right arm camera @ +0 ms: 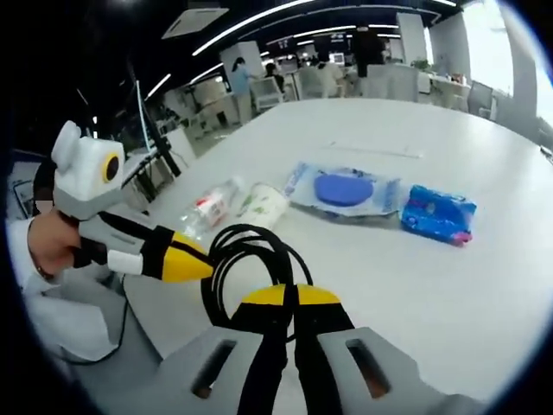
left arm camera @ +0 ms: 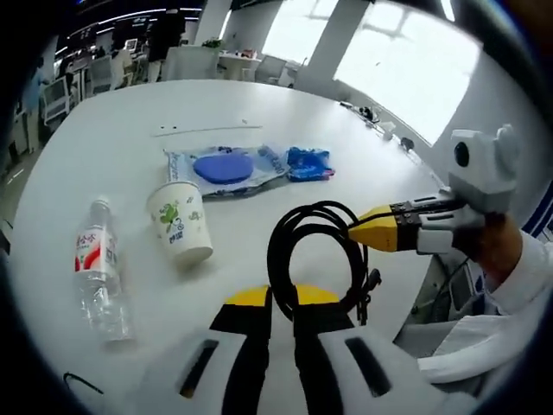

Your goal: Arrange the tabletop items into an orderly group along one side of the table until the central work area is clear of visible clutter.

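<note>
A coiled black cable (left arm camera: 298, 246) hangs over the white table (left arm camera: 130, 121) near its edge. My left gripper (left arm camera: 282, 298) is shut on the coil's lower part, yellow tips together. My right gripper (left arm camera: 367, 229) comes in from the right and is shut on the coil's right side. In the right gripper view the same cable (right arm camera: 246, 259) loops up from my right gripper (right arm camera: 289, 298), with the left gripper (right arm camera: 194, 264) pinching it from the left. A person's hand holds each gripper.
A paper cup (left arm camera: 180, 220) and a plastic water bottle (left arm camera: 97, 268) lying on its side sit left of the cable. Behind them lie a clear bag holding a blue disc (left arm camera: 225, 169) and a blue packet (left arm camera: 308, 162). A thin rod (left arm camera: 207, 130) lies farther back. Office desks and chairs stand beyond the table.
</note>
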Tool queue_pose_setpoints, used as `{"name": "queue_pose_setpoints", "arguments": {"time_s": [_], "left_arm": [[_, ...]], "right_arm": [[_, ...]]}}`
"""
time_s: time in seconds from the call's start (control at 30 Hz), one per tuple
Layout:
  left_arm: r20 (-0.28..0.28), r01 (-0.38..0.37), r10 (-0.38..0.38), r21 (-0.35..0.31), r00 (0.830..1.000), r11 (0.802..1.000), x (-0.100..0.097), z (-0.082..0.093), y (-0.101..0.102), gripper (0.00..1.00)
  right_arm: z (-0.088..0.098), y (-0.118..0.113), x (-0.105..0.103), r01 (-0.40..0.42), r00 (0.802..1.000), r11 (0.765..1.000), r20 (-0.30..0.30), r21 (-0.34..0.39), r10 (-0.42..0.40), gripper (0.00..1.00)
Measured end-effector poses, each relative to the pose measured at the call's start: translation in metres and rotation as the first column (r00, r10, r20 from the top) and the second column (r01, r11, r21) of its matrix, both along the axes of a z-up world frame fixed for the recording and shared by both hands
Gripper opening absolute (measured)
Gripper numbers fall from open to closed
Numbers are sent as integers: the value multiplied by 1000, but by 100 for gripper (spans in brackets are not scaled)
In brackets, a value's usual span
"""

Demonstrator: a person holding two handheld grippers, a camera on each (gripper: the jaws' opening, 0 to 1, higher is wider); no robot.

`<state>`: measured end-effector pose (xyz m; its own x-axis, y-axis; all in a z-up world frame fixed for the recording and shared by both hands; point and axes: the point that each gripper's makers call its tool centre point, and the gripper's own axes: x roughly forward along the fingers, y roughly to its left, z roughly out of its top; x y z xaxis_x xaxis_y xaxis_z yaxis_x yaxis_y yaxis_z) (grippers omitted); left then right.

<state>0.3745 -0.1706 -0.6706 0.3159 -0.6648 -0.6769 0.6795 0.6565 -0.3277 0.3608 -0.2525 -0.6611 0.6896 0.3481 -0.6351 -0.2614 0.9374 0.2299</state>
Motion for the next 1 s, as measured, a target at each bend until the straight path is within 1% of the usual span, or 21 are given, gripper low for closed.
{"name": "queue_pose_setpoints", "arguments": {"time_s": [0.17,0.3,0.33,0.4,0.53,0.63,0.77,1.0], "left_arm": [[23,48,-48,-10,999,999,3,13,-24,5],[44,87,-86,-14,995,996,8,24,-45,5],[60,107,-107,-9,992,994,9,27,-52,5],[68,131,-131,1,989,991,10,29,-61,5],[75,163,-162,-3,984,987,14,34,-83,5],[81,188,-187,0,979,982,15,35,-98,5],[70,203,-202,-8,977,979,16,34,-116,6],[44,227,-226,-5,973,974,20,27,-141,6]], "right_arm": [[11,-21,0,38,999,999,28,-4,-38,0],[20,-44,2,77,996,997,49,-7,-77,0],[22,-51,2,88,995,996,54,-7,-87,0],[26,-61,3,105,993,994,62,-11,-104,0],[31,-80,3,134,988,991,75,-14,-133,0],[33,-95,4,153,985,988,80,-17,-151,0],[35,-113,5,167,983,986,83,-27,-165,0],[29,-138,11,176,982,983,74,-45,-172,0]]}}
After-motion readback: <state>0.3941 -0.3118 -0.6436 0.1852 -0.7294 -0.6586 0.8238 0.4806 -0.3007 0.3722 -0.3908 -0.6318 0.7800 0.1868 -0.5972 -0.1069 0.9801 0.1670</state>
